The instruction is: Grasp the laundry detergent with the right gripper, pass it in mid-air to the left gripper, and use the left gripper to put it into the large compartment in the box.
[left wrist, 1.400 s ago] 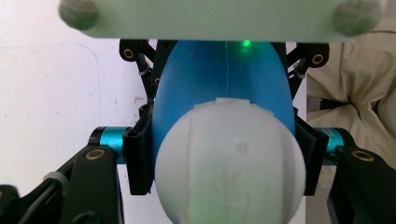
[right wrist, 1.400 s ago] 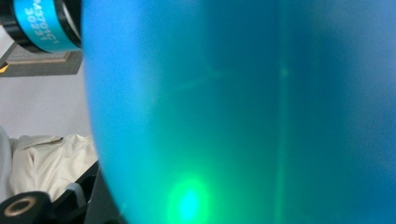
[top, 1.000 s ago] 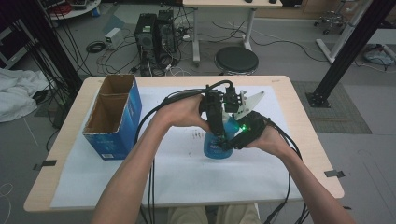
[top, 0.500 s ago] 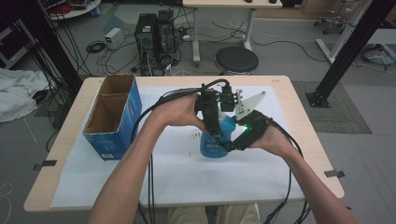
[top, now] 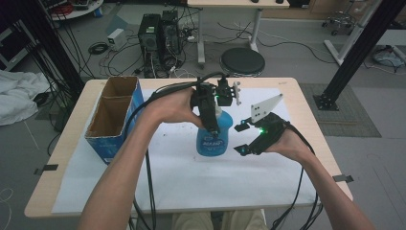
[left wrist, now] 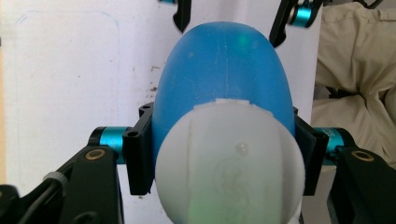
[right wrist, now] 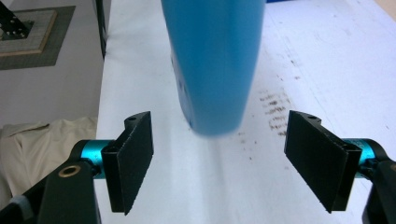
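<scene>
Blue plastic, with a white cap, made up the spray bottle (top: 214, 136) that hung over the middle of the white paper sheet (top: 201, 187), a little above it. The left gripper (top: 209, 112) pinched it from above, its pads pressed against the bottle's shoulders just under the cap (left wrist: 229, 163), as the left gripper view showed. The right gripper (top: 244, 139) sat just beside the bottle at its right, apart from it; its jaws had just been opening and stood spread wide, with the bottle's lower end (right wrist: 215, 65) ahead of them, not between the pads. Grey smudges (right wrist: 275, 112) marked the paper near the bottle's foot.

An open cardboard box (top: 112, 117) with blue sides stood at the left end of the wooden table (top: 306, 100), well apart from the bottle. Black cables (top: 143, 172) trailed from the grippers over the near edge. Beyond the table, on the floor, stood computer towers (top: 155, 36) and a round black stool (top: 242, 61). Nothing lay between the bottle and the box.
</scene>
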Demonstrator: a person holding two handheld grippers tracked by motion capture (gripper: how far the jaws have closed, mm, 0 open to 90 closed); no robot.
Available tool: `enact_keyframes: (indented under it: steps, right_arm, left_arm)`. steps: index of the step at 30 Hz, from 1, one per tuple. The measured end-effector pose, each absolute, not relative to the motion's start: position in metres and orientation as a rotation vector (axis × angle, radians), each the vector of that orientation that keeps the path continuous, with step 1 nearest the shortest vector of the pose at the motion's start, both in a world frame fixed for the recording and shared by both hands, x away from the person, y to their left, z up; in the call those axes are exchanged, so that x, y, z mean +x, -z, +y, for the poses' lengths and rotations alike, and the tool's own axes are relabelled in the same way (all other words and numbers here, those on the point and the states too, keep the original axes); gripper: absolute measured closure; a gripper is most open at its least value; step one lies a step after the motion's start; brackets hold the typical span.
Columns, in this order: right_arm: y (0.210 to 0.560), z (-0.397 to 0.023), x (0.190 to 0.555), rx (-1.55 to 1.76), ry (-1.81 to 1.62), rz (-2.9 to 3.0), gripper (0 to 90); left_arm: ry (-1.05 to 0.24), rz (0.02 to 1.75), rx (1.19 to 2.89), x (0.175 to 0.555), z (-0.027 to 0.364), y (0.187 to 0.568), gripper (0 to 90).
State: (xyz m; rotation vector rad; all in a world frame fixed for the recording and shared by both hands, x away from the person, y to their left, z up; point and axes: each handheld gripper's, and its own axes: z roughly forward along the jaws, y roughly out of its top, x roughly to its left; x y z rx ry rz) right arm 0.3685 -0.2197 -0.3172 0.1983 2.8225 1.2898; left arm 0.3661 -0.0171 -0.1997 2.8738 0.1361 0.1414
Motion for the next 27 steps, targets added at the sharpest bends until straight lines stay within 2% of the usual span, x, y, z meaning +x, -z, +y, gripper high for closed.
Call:
enact_keyframes:
  steps: [13, 14, 16, 27]
  right_arm:
    - [0.320, -0.250, 0.367, 0.316, -1.152, 2.809, 22.1]
    - [0.321, -0.252, 0.367, 0.326, -1.120, 2.807, 21.0]
    - [0.323, -0.255, 0.366, 0.349, -1.063, 2.797, 12.9]
    - [0.321, -0.278, 0.365, 0.452, -0.977, 2.767, 12.8]
  left_arm:
    - [-0.179, 0.313, 2.863, 0.382, 0.022, 0.157, 38.3]
    - [-0.183, 0.342, 2.865, 0.384, 0.026, 0.153, 38.3]
    - [-0.198, 0.382, 2.860, 0.388, 0.034, 0.145, 38.3]
    - [-0.265, 0.687, 2.764, 0.404, 0.101, 0.104, 38.3]
